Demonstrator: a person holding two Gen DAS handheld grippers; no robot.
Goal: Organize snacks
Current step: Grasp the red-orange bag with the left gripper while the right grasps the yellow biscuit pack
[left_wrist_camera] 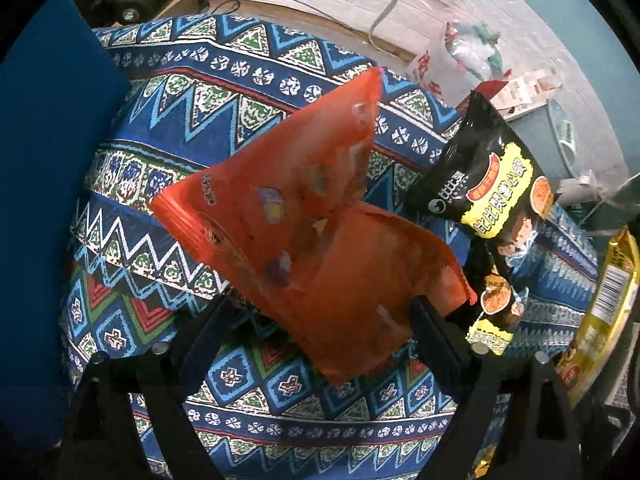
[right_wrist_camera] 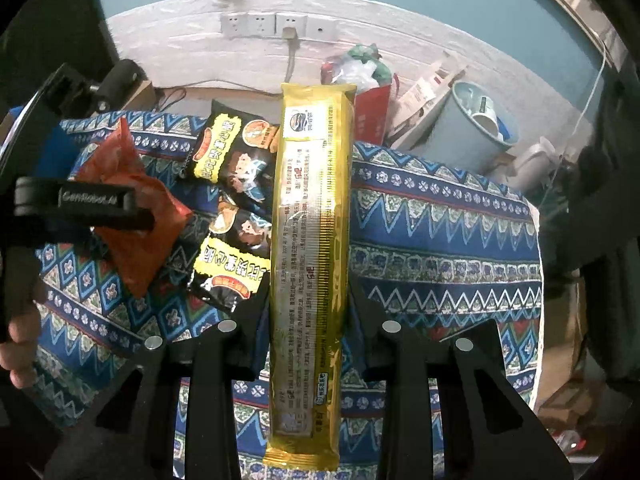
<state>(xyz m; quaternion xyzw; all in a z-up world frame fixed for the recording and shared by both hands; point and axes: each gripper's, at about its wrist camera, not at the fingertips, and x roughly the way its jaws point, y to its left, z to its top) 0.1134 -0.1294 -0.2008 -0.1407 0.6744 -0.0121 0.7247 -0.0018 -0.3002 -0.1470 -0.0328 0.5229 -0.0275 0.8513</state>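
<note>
My left gripper (left_wrist_camera: 316,320) stands spread around the red bag (left_wrist_camera: 304,236), light, crinkly and slack, best pinched at its sealed edge. Right of it on the cloth (left_wrist_camera: 180,128) lie two black packets (right_wrist_camera: 232,216), crowding any set-down. Rightmost, my right gripper (right_wrist_camera: 308,304) pinches the stiff, slippery gold pack (right_wrist_camera: 310,240) above the cloth.

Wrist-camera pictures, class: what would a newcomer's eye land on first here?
The long gold snack packet fills the middle of the right wrist view, clamped in the right tongs. The crumpled orange bag sits between the open left tongs, above the patterned blue cloth, with two black-and-yellow packets beside it.
</note>
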